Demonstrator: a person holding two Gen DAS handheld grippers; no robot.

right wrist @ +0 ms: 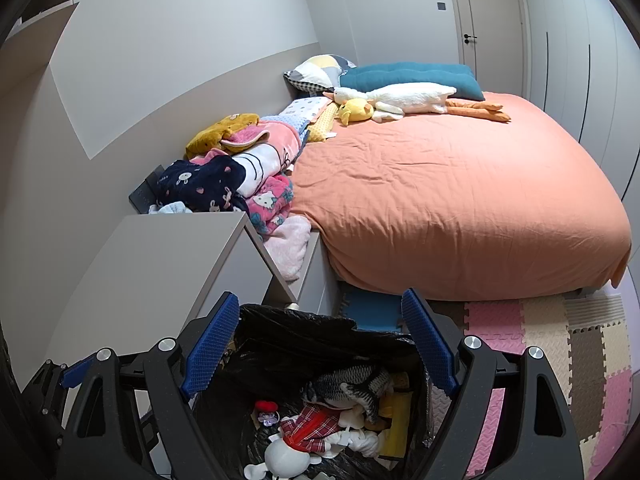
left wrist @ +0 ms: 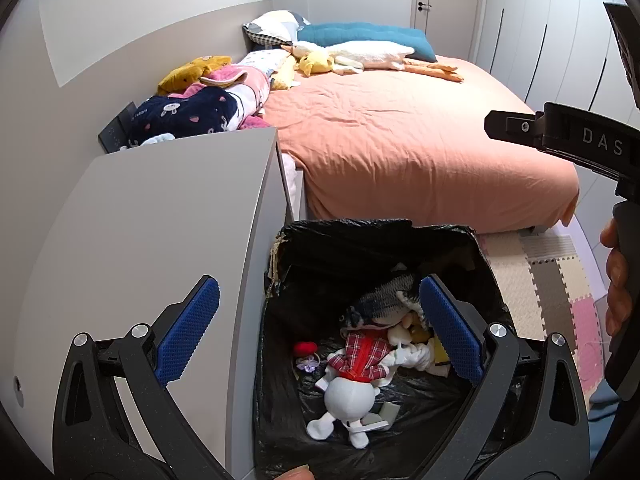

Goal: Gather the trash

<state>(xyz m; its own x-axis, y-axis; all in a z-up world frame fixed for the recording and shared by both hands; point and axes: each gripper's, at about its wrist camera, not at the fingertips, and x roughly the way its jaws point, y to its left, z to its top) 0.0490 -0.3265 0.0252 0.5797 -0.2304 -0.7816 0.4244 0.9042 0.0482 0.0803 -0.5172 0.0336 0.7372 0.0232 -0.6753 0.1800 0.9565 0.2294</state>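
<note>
A grey cabinet (left wrist: 160, 240) stands at the far left against the wall, and the bin (left wrist: 384, 236) sits on the floor tight against its right side, in front of the near left corner of the bed (left wrist: 400, 128). The bin is lined with a crinkled black bag whose edge folds over the rim. Inside, toward the left wall, lie a small red plush piece (left wrist: 305, 347) and a purple trinket (left wrist: 307, 366). In the middle a white soft doll (left wrist: 352, 392) in a red plaid dress lies face down, its round head toward the near rim and its long axis running near-to-far, slightly tilted right. Behind it a grey striped plush fish (left wrist: 384, 300) lies across the bin, its long axis left-to-right, head to the left. Yellow and white soft things crowd the right wall beneath it.

The left gripper (left wrist: 320, 328) hangs over the bin's left part, jaws wide with nothing between the blue pads. The right gripper (right wrist: 320, 344), held in a hand (left wrist: 618, 288) at the right, is also spread wide and empty above the bin's far rim. Coloured foam mats (right wrist: 540, 340) cover the floor at the right
</note>
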